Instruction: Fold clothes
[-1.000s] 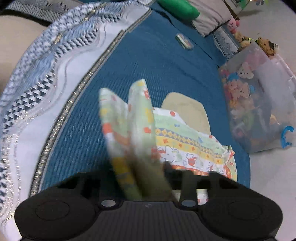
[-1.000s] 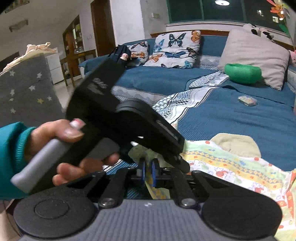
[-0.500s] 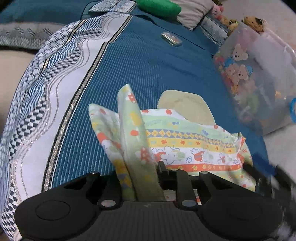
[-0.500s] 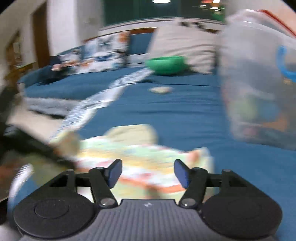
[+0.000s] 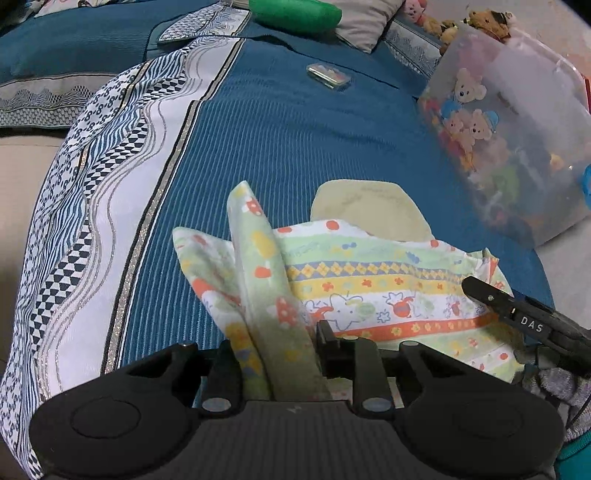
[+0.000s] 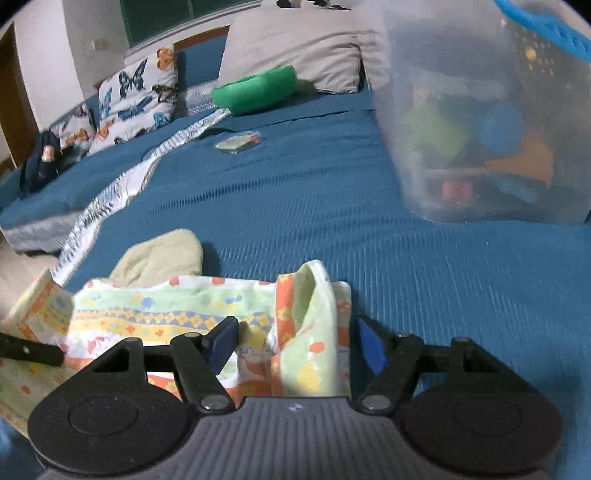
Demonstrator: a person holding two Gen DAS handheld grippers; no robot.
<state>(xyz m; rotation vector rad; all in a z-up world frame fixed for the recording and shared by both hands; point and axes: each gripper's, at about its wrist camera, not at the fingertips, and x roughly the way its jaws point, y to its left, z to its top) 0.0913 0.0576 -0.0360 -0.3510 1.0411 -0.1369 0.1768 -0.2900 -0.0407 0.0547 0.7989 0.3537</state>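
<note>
A small patterned garment [image 5: 369, 291] with green, yellow and orange stripes lies on the blue bedspread [image 5: 295, 147]. My left gripper [image 5: 277, 343] is shut on a bunched fold at the garment's left end, and the fold stands up out of the jaws. In the right wrist view the same garment [image 6: 166, 310] has a raised corner at its right end. My right gripper [image 6: 297, 332] straddles that corner; its jaws are closing, with gaps still beside both blue pads [image 6: 369, 343]. One finger of the right gripper [image 5: 517, 317] shows over the cloth's right edge.
A beige cloth [image 5: 369, 206] lies partly under the garment's far side. A clear plastic bin [image 5: 517, 140] of toys stands at the right. Farther back are a small packet [image 5: 328, 75], a green cushion [image 5: 295, 13] and a grey pillow [image 6: 295, 48]. A white patterned band [image 5: 110, 184] edges the bedspread at left.
My right gripper left the spot beside the left gripper, swung over to the garment's right end and opened around a raised corner. The left gripper kept its hold and rolled a little.
</note>
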